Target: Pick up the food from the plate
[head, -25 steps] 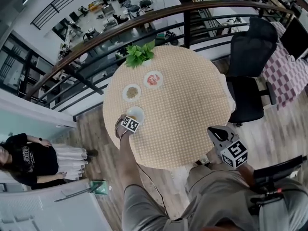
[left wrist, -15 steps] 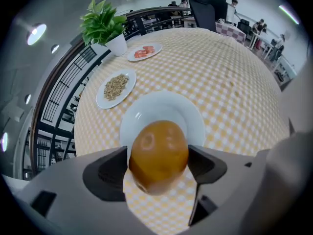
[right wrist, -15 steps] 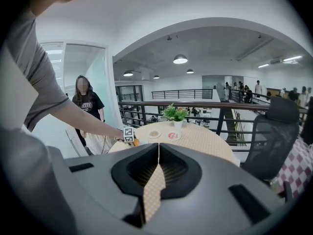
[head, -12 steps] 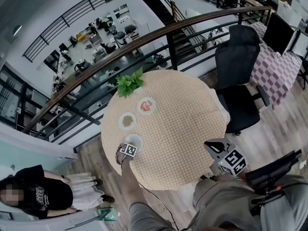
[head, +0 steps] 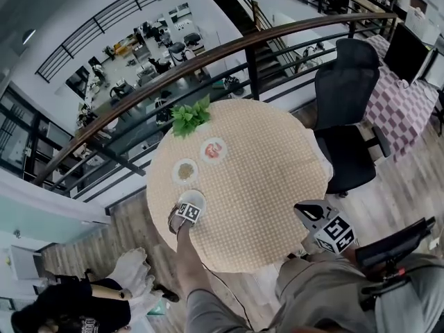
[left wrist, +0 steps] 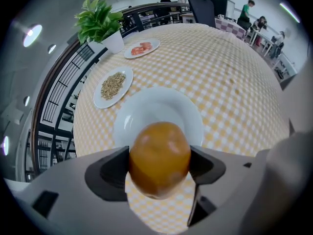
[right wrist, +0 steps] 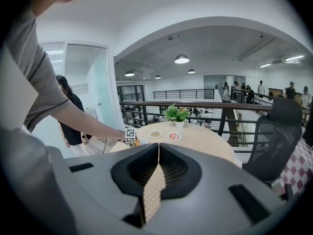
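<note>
Since 1 second ago, the bystander in black has slid towards the bottom-left corner of the head view, while my left gripper (head: 187, 210) has kept its spot at the near-left edge of the round table with the yellow-checked cloth (head: 263, 179). Its jaws have just been closing, and in the left gripper view (left wrist: 159, 163) both dark pads now pinch the glossy orange-brown round fruit (left wrist: 159, 158) from either side. The fruit hangs over the near rim of the shallow white plate (left wrist: 161, 104); I cannot tell whether it has cleared the plate yet.

My right gripper (right wrist: 157, 173) idles at the table's near-right side, its jaws pressed together on nothing.

My worry is the grip. That skin looks smooth and curved, so the pads likely bear on 2 small patches only. A quick lift or tilt could let the fruit squirt out, and this close to the table edge it would probably roll off towards the floor. Squeezing harder might bruise it.
</note>
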Tool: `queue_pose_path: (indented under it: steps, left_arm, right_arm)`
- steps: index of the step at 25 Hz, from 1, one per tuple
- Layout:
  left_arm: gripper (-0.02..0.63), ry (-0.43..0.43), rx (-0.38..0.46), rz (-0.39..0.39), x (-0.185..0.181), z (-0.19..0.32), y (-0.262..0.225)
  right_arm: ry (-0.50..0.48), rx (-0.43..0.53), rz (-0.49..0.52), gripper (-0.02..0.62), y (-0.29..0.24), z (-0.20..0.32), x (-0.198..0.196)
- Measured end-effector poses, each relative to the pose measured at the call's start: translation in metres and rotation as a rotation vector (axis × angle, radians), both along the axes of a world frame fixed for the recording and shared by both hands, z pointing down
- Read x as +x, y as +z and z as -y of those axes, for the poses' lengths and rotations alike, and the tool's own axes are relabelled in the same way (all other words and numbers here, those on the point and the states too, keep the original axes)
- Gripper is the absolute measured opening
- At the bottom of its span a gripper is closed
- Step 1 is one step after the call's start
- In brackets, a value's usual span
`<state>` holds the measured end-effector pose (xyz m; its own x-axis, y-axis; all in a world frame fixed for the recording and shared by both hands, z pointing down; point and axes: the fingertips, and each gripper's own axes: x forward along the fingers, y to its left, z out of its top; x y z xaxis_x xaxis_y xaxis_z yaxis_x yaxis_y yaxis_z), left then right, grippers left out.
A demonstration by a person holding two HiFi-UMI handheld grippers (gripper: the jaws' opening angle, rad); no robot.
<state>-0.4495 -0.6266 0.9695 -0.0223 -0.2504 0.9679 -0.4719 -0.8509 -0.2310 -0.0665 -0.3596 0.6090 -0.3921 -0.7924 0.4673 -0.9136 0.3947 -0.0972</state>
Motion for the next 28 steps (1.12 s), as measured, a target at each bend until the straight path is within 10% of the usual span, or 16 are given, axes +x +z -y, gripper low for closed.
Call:
queue_pose_path:
  steps: [13, 28]
  left_arm:
    - [0.373, -0.138, 0.032, -0.042, -0.006, -0.001, -0.002]
    - [0.373, -0.469, 0.312, -0.438, 0.004, 0.017, -0.110]
  right_arm:
    - [-0.024, 0.003, -0.004, 0.015, 0.003, 0.000, 0.000]
    - [-0.099, 0.066, 0.040, 0.015, -0.020, 0.008, -0.010]
